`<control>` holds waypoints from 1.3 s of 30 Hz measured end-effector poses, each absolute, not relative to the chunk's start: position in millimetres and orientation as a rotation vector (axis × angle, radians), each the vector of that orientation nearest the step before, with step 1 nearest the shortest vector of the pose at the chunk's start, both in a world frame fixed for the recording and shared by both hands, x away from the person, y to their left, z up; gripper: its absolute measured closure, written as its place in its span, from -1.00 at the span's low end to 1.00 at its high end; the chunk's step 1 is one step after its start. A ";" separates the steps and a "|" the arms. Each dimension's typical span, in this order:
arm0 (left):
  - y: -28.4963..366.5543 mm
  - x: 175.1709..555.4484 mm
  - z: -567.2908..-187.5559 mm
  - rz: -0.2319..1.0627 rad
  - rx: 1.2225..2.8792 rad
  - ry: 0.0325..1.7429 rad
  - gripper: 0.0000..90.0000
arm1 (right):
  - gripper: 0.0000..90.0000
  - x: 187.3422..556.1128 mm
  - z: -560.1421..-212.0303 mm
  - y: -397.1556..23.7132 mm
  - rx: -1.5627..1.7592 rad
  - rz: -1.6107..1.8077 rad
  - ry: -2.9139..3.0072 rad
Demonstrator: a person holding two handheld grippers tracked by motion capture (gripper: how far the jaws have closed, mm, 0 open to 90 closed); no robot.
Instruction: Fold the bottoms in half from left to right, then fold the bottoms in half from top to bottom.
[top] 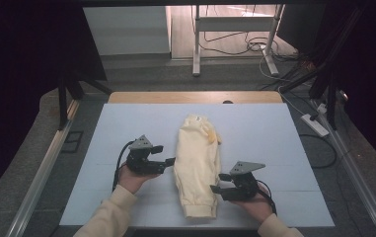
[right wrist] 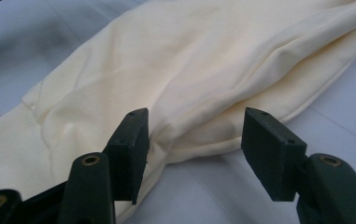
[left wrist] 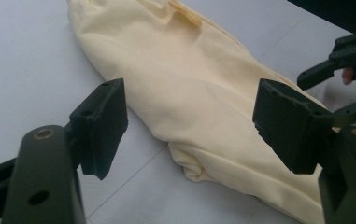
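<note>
A cream sweatshirt (top: 197, 165), folded lengthwise into a long narrow bundle, lies on the pale blue table top (top: 284, 148). Its long axis runs away from the person, from the ribbed hem (top: 199, 211) at the near edge to the neck end (top: 199, 121) farther off, tilting slightly to the left as it recedes.

The left gripper (top: 168, 161) sits just to the left of the bundle, level with its middle, jaws pointing right toward the cloth. In the left gripper view its jaws stand apart with nothing between the pads; the sweatshirt lies ahead and below them.

The right gripper (top: 215, 188) sits at the bundle's right edge, nearer the hem, jaws pointing left. Its jaws are also apart; in the right gripper view the folded edge of the cloth (right wrist: 203, 140) runs just beyond the pads, which do not press on it.

So the garment lies between the two hands, crosswise to both grippers. The right one appears closer, almost at the cloth; the left has a small gap to cross. A next fold would likely bring the hem end toward the neck, along that long axis.
</note>
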State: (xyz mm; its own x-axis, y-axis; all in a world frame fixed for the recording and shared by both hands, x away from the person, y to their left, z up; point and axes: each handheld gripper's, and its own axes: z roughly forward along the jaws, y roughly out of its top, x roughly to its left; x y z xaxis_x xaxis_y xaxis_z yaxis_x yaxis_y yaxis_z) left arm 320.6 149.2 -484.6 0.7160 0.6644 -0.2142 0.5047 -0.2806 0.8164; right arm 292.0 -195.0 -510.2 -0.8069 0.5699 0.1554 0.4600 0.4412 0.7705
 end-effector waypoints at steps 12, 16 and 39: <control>151.2 320.8 -485.1 0.190 1.948 0.897 -0.40 | -0.11 299.3 -506.6 -214.0 0.936 1.312 2.469; 150.9 320.8 -485.4 0.190 1.952 0.895 -0.40 | -0.13 301.9 -506.6 -216.6 0.943 1.305 2.453; 146.9 326.4 -487.5 0.186 1.960 0.896 -0.40 | -0.14 313.9 -506.4 -216.1 0.943 1.260 2.409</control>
State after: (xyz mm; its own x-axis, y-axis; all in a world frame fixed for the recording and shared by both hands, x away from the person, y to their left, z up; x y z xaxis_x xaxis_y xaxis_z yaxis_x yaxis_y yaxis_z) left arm 326.4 146.9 -487.5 0.7211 0.6561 -0.2224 0.5137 -0.2911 0.8071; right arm 313.9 -216.1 -506.4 -0.7543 0.6535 0.0640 0.4251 0.4118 0.8060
